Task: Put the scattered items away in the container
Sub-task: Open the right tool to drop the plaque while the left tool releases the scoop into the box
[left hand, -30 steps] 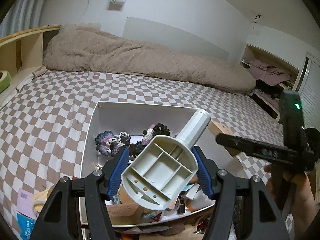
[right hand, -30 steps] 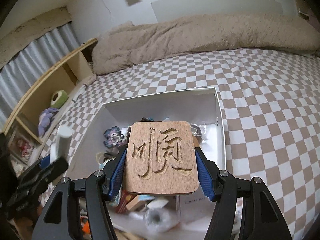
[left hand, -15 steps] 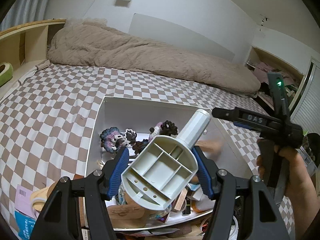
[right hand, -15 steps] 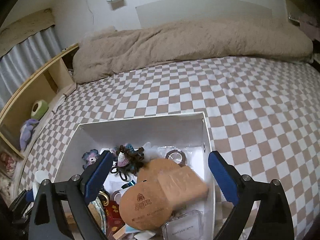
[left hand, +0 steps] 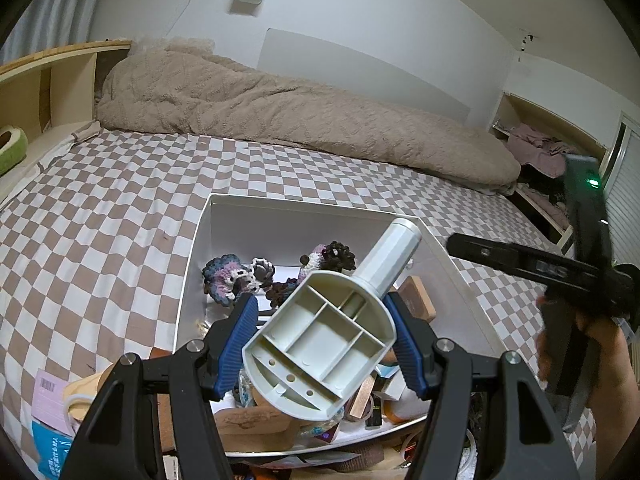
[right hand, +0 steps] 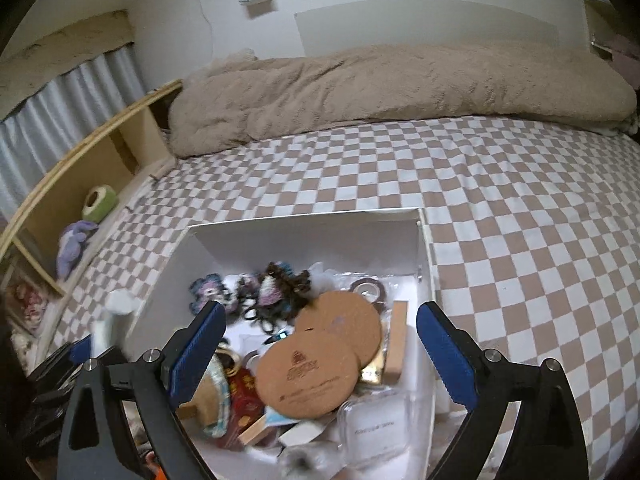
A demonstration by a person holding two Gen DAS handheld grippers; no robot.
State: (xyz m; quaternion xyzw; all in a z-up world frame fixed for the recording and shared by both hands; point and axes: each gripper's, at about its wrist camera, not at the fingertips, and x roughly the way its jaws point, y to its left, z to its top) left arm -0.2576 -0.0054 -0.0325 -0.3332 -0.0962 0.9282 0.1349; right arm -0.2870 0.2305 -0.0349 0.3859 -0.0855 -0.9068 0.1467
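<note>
Two grippers work over one white rectangular cardboard box set on a brown-and-white checked bedsheet. At left, the left gripper has its blue-padded fingers clamped on the flanks of a pale grey ribbed plastic base with a cylindrical handle, held above the near half of the box, handle pointing away and to the right. Below it lie crocheted purple-and-black yarn pieces and mixed wooden clutter. A pink paper slip and a blue booklet lie on the sheet outside the box's near left corner. At right, the right gripper hovers with fingers wide apart and nothing between them, above two round cork coasters already inside the box. The step in hand appears to be the release of the grey piece: lowering it close to the heap, over the barer far floor near the yarn, and only then parting the fingers should keep it from rolling or bouncing over the low wall.
</note>
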